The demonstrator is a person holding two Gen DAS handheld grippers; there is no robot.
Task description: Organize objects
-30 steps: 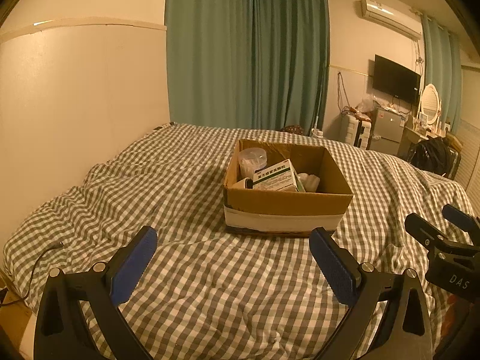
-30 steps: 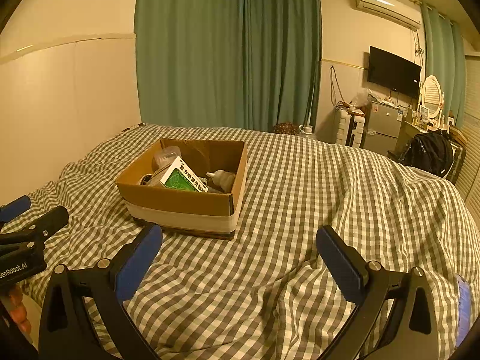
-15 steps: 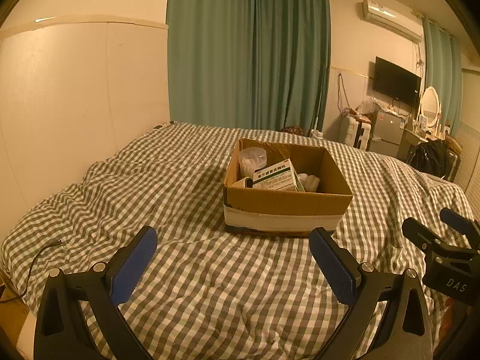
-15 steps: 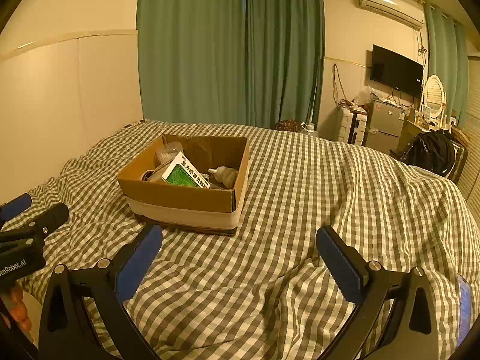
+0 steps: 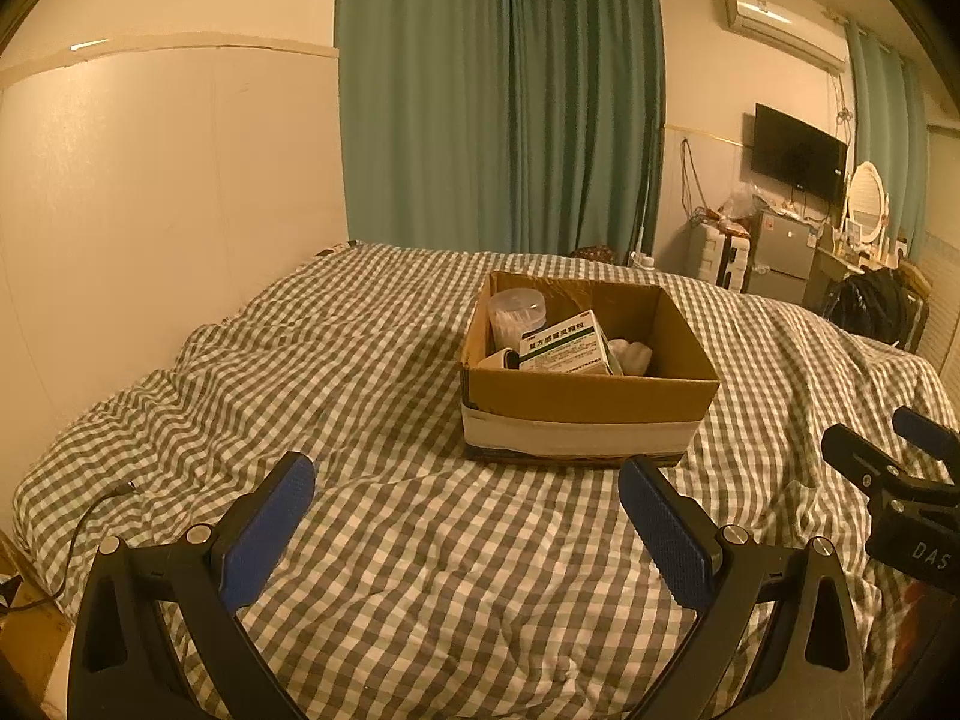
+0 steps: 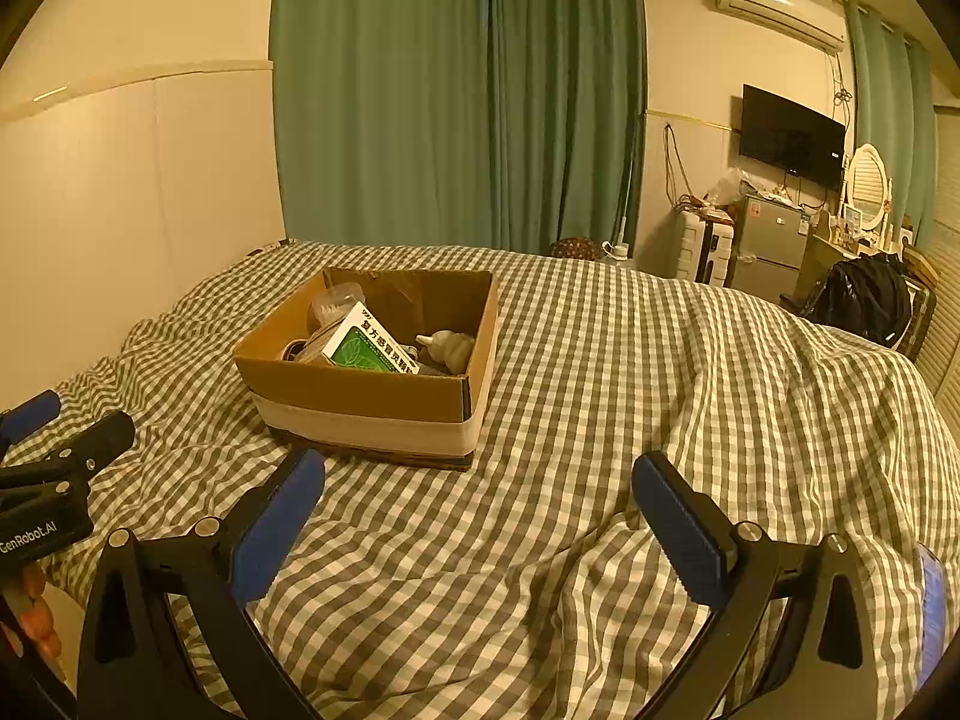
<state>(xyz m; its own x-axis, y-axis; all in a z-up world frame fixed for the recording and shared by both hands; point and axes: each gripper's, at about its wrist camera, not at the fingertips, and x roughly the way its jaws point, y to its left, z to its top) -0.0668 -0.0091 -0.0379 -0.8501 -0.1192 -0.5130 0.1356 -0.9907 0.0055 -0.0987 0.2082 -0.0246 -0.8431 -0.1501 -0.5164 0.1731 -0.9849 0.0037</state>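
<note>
An open cardboard box (image 5: 591, 401) (image 6: 360, 396) with a white band round its base stands on a green-checked bed cover (image 5: 360, 372). Inside lie a green-and-white medicine carton (image 5: 564, 349) (image 6: 367, 341), a clear plastic tub (image 5: 516, 312), and a small white bottle (image 6: 447, 348). My left gripper (image 5: 465, 516) hovers open in front of the box, nothing between its blue pads. My right gripper (image 6: 480, 510) is open too, to the right of the box and nearer than it. Each gripper shows at the edge of the other's view.
A pale wall panel (image 5: 168, 210) runs along the bed's left side, green curtains (image 5: 498, 108) behind. A cable (image 5: 90, 516) trails over the bed's left edge. Beyond the bed stand a small fridge (image 6: 768, 246), a wall TV (image 6: 792, 135), a mirror and a black backpack (image 6: 864, 300).
Both views have risen and drifted slightly, so the box sits a touch lower in frame. Nothing was picked up or let go; both grippers stay open.
</note>
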